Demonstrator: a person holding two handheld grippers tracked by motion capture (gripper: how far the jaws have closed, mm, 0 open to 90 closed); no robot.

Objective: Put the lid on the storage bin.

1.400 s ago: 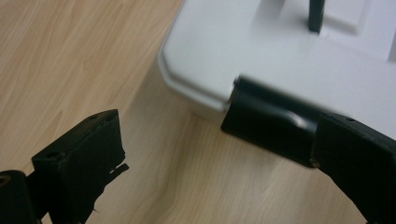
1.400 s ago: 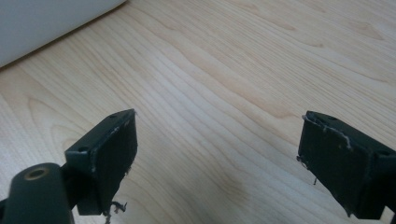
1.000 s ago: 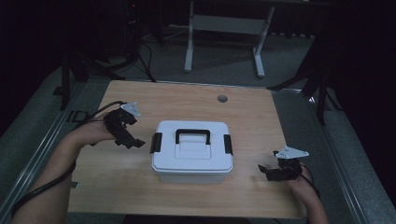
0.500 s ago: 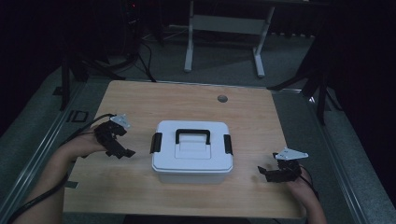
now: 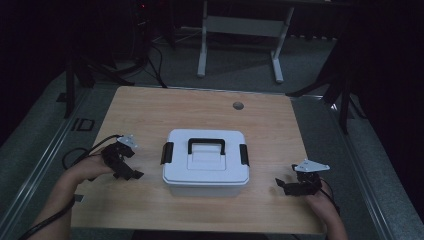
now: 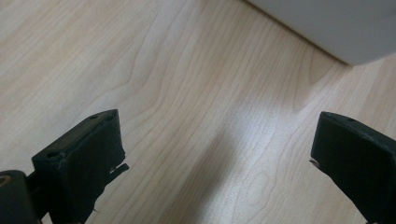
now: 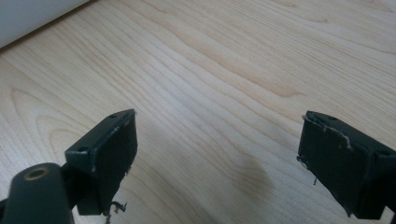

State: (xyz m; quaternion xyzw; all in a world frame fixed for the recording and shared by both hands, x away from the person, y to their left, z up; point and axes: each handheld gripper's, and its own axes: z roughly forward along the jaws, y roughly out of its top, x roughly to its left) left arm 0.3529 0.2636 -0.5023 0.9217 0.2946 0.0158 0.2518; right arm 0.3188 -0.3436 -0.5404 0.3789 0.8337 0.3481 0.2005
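White plastic is what sits between us: a lidded storage box (image 5: 206,162) with a black carry handle (image 5: 206,145) and black latches (image 5: 167,152) on its two short ends, standing on the wooden table (image 5: 150,110) near the middle, a little toward our edge. We hold our left gripper (image 5: 125,167) just beside the box's left end, apart from it, jaws spread wide with only bare wood between them; in the left gripper view a corner of the box (image 6: 336,28) shows beyond the jaws. Our right gripper (image 5: 287,186) rests low near the table's front right corner, jaws likewise released and empty, aimed toward the box's right end. A round grommet hole (image 5: 238,105) lies beyond the box.
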